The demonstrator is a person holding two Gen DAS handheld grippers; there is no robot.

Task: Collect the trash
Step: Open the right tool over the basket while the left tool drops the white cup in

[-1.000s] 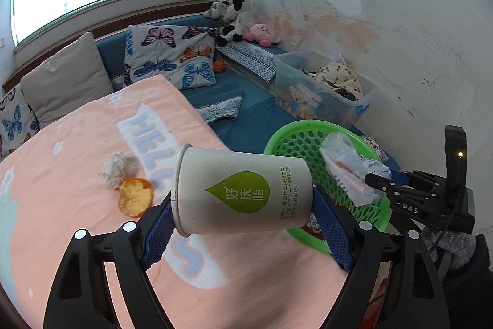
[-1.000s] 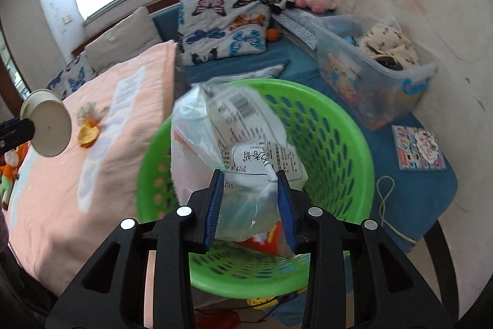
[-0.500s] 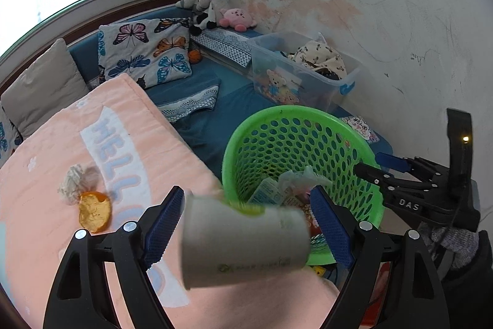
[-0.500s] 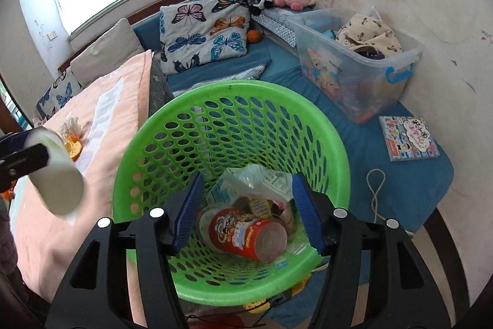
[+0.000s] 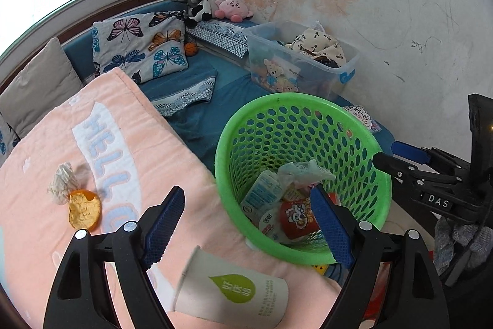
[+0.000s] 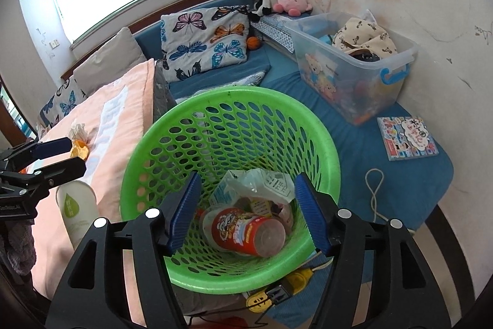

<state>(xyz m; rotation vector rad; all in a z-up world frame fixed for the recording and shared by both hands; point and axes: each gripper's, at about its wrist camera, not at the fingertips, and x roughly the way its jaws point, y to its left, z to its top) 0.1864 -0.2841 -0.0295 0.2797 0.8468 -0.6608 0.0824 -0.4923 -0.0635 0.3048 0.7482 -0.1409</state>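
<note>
With the right tool (image 6: pixel 246 211) opening empty above the green basket (image 6: pixel 326 144), the paper cup (image 5: pixel 231 292) lay on the bed below the spread, empty left tool (image 5: pixel 246 227), requiring re-grasping.

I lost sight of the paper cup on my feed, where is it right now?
In the left wrist view the paper cup lies on its side on the pink blanket, below the open left gripper, outside the green basket.
</note>
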